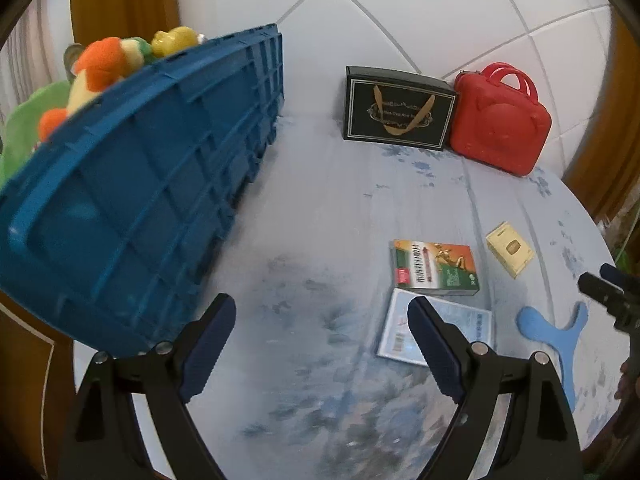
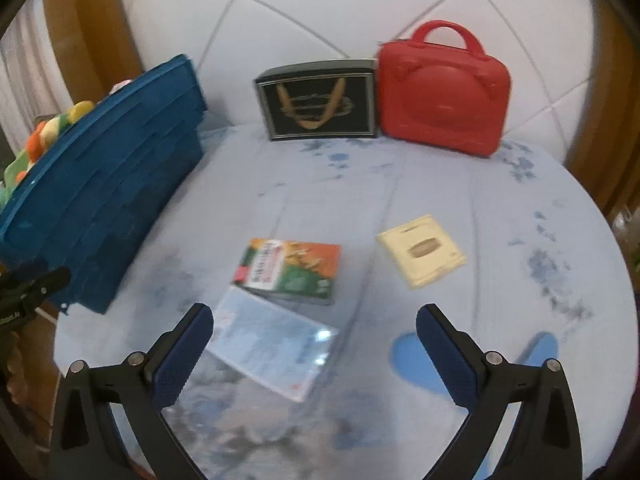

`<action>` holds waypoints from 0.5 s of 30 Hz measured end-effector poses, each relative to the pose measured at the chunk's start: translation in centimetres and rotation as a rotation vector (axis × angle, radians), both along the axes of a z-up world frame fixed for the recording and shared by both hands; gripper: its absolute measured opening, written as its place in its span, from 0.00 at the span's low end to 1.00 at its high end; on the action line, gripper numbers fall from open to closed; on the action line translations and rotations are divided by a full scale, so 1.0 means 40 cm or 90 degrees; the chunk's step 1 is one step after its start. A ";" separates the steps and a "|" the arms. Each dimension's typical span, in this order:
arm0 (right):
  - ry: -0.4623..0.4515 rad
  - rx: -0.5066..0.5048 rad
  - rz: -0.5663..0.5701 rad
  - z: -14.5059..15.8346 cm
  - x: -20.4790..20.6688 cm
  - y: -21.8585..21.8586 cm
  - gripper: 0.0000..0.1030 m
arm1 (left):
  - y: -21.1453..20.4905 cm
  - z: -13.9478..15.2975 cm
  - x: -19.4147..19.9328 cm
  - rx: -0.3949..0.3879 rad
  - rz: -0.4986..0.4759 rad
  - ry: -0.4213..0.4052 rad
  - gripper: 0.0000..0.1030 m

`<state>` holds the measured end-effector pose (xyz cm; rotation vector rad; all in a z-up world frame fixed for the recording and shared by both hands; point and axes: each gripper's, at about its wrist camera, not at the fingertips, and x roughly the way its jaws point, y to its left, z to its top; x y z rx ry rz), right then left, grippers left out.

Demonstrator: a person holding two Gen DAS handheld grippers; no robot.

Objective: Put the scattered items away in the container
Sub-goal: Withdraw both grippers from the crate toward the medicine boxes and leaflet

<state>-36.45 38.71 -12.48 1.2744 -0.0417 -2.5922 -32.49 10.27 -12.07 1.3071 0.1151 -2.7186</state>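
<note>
Scattered items are listed near to far on the bedspread (image 2: 400,184): clear packet (image 2: 272,348), blue boomerang (image 1: 552,332), green-orange box (image 2: 292,272), cream box (image 2: 422,252). Left gripper (image 1: 320,320) and right gripper (image 2: 314,330) are held open, empty, above them. A pick is judged pending; blue crate (image 1: 152,184), already toy-filled, is placed left.

We see a ribbed plastic crate (image 1: 160,184), soft printed cloth bedsheet (image 1: 312,240) — and a glossy clear-wrapped box (image 2: 276,344).
</note>
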 end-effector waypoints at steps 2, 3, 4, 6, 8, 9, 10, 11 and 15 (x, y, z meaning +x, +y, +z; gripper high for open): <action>-0.003 0.006 -0.002 -0.011 -0.038 0.064 1.00 | 0.038 -0.015 -0.020 0.006 0.016 -0.003 0.86; -0.006 0.008 0.000 -0.017 -0.059 0.094 1.00 | 0.058 -0.023 -0.031 0.009 0.026 -0.005 0.86; -0.014 0.013 0.009 -0.032 -0.089 0.126 1.00 | 0.081 -0.035 -0.043 0.012 0.041 -0.007 0.86; -0.032 0.023 0.028 -0.060 -0.149 0.190 1.00 | 0.128 -0.062 -0.067 0.021 0.080 -0.016 0.86; -0.058 0.034 0.056 -0.096 -0.210 0.239 1.00 | 0.164 -0.094 -0.084 0.031 0.120 -0.033 0.86; -0.069 0.034 0.069 -0.114 -0.230 0.255 1.00 | 0.178 -0.110 -0.090 0.037 0.138 -0.043 0.86; -0.080 0.034 0.082 -0.133 -0.250 0.272 1.00 | 0.192 -0.125 -0.094 0.043 0.155 -0.053 0.86; -0.091 0.033 0.094 -0.151 -0.269 0.288 1.00 | 0.200 -0.140 -0.092 0.048 0.167 -0.062 0.86; -0.147 0.002 0.155 -0.225 -0.314 0.298 0.78 | 0.232 -0.217 -0.081 0.054 0.217 -0.113 0.84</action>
